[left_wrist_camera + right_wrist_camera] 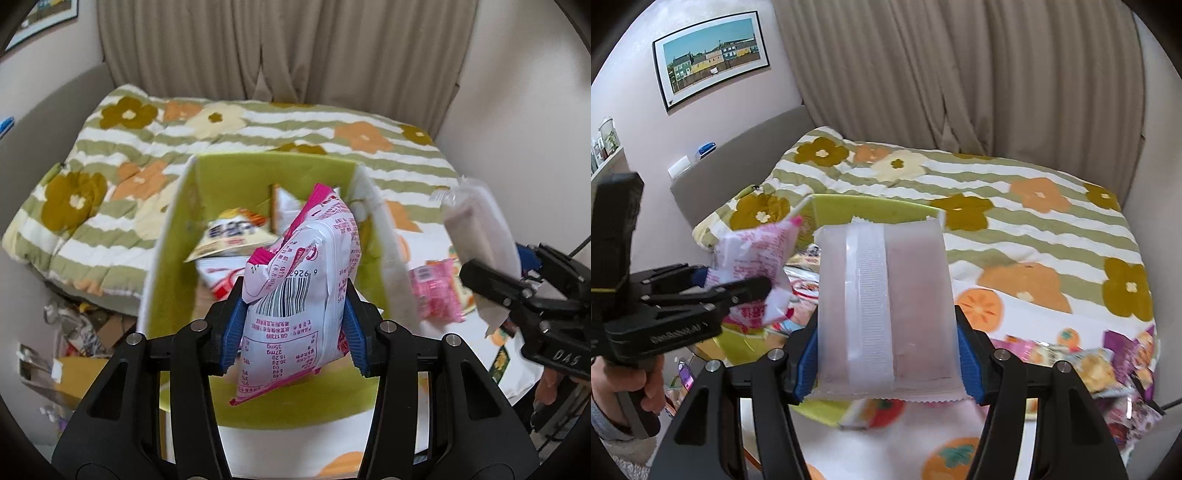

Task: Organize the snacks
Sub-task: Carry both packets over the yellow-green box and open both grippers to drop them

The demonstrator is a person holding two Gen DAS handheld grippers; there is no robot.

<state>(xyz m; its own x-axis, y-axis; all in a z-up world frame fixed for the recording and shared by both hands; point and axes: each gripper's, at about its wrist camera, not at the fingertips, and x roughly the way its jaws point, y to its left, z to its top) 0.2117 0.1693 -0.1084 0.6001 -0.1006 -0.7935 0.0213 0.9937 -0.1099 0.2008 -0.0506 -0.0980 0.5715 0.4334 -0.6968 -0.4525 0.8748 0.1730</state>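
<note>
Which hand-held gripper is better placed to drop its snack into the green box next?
Left: its hand-held gripper holds the pink-and-white packet above the green box; the right one's translucent pouch hangs beside it.

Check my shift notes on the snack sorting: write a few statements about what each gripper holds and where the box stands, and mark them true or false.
1. The left gripper is shut on a pink-and-white snack packet. True.
2. The right gripper is empty. False: it clamps a frosted translucent packet.
3. The green box already holds snacks. True.
4. The box stands on bare floor. False: it sits on the flowered quilt.
5. More packets lie loose on the quilt. True.
</note>
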